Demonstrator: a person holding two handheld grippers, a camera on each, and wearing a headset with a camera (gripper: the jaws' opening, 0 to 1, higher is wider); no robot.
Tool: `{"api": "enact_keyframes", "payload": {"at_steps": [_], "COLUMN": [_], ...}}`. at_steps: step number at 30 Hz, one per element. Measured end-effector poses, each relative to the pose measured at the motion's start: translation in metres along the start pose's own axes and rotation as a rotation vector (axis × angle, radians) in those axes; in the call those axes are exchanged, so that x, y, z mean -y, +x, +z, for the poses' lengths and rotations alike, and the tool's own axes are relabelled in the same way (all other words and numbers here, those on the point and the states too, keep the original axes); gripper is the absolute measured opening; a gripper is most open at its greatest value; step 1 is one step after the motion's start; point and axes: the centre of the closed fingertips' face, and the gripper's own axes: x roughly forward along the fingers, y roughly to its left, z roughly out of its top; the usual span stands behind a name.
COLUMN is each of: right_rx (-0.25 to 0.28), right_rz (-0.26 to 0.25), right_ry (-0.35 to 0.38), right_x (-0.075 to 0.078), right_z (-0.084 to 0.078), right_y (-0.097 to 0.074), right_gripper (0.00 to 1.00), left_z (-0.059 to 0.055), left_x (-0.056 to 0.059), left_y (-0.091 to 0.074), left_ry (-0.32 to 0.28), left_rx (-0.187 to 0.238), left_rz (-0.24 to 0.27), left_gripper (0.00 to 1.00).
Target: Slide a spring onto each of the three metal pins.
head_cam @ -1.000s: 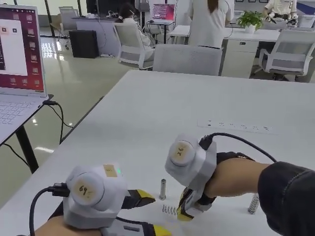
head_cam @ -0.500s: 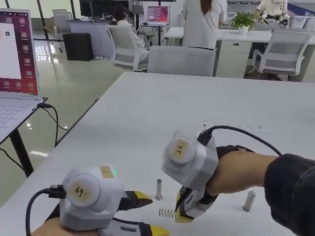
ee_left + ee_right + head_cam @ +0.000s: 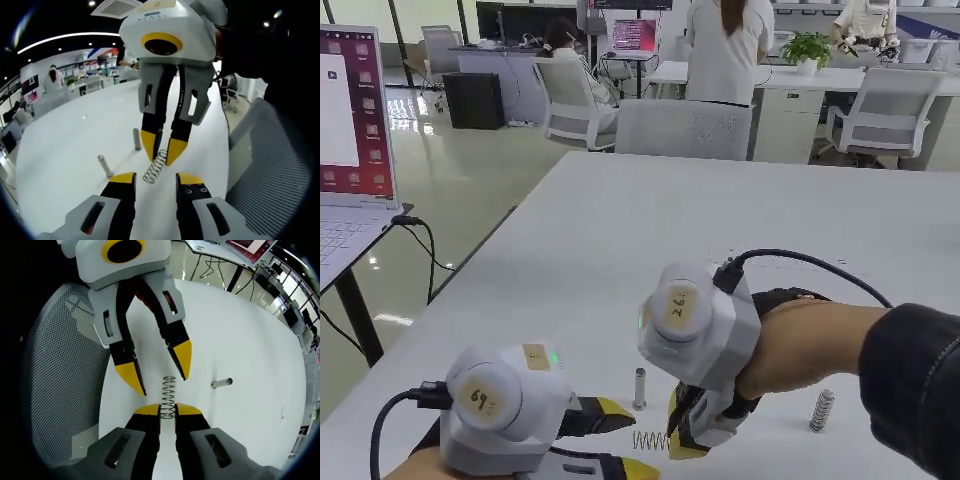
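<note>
The right gripper (image 3: 168, 411) pinched the spring (image 3: 169, 390) by 1 end, near the bare pin (image 3: 640, 388). The left gripper (image 3: 156, 178) gaped opposite. Held so thinly, the spring might bend or flick free.

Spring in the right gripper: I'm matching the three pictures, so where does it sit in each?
Head view: spring low centre, at the right gripper tips.
Left gripper view: spring at centre, below the right gripper.
Right gripper view: spring lower centre, between its own tips.
Shared landmark: the bare metal pin beside it.
</note>
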Motion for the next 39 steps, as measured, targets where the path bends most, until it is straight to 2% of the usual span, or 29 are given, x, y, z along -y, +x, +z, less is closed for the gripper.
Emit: {"api": "enact_keyframes", "payload": {"at_steps": [5, 12, 17, 30, 34, 39], "right_rx": [-0.003, -0.014, -0.011, 0.024, 0.047, 0.1], "right_rz": [0.017, 0.038, 0.045, 0.052, 0.056, 0.065], "right_ry": [-0.028, -0.049, -0.046, -0.021, -0.009, 0.026], "right_x": [-0.003, -0.009, -0.01, -0.01, -0.011, -0.01], "right_z": [0.0, -0.002, -0.002, 0.004, 0.009, 0.02], "right_y": [-0.001, 0.002, 0.0, -0.01, -0.015, -0.023], "right_gripper": [0.07, 0.07, 0.07, 0.07, 0.07, 0.07], "left_z": [0.001, -0.002, -0.004, -0.005, -0.006, -0.007], "left_x": [0.003, 0.006, 0.008, 0.009, 0.01, 0.011], "left_y": [0.0, 0.001, 0.002, 0.002, 0.002, 0.003], "left_ry": [0.016, 0.043, 0.064, 0.069, 0.069, 0.072], "left_rx": [0.006, -0.007, -0.021, -0.029, -0.032, -0.036], "left_rz": [-0.015, -0.034, -0.042, -0.037, -0.039, -0.046], "left_gripper": [0.15, 0.05, 0.03, 0.03, 0.03, 0.03]}}
